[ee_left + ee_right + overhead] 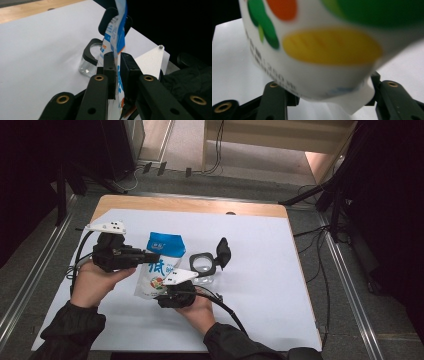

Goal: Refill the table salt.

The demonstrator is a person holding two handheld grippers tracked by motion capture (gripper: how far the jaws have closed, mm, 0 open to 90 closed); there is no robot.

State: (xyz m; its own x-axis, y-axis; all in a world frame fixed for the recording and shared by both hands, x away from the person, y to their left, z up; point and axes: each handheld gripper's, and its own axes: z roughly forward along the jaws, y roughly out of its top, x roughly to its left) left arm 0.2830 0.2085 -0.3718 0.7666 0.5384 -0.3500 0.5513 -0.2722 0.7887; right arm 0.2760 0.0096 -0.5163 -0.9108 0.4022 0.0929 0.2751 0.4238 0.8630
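Note:
A salt bag (160,265) with a blue top and a white printed body is held up over the table. My left gripper (151,257) comes in from the left at the bag's side edge. In the left gripper view that thin edge (117,32) runs between the jaws (118,67), which stand a narrow gap apart. My right gripper (165,287) is at the bag's bottom. In the right gripper view the bulging bottom (324,50) fills the space between its jaws (329,87), shut on it. A clear jar (202,266) with its black flip lid (223,252) open stands just right of the bag.
A white sheet (260,285) covers the table, with a wooden strip (200,205) bare along the far edge. The jar (87,65) and its lid (107,20) stand just behind the bag. Cables and dark stands lie on the floor around the table.

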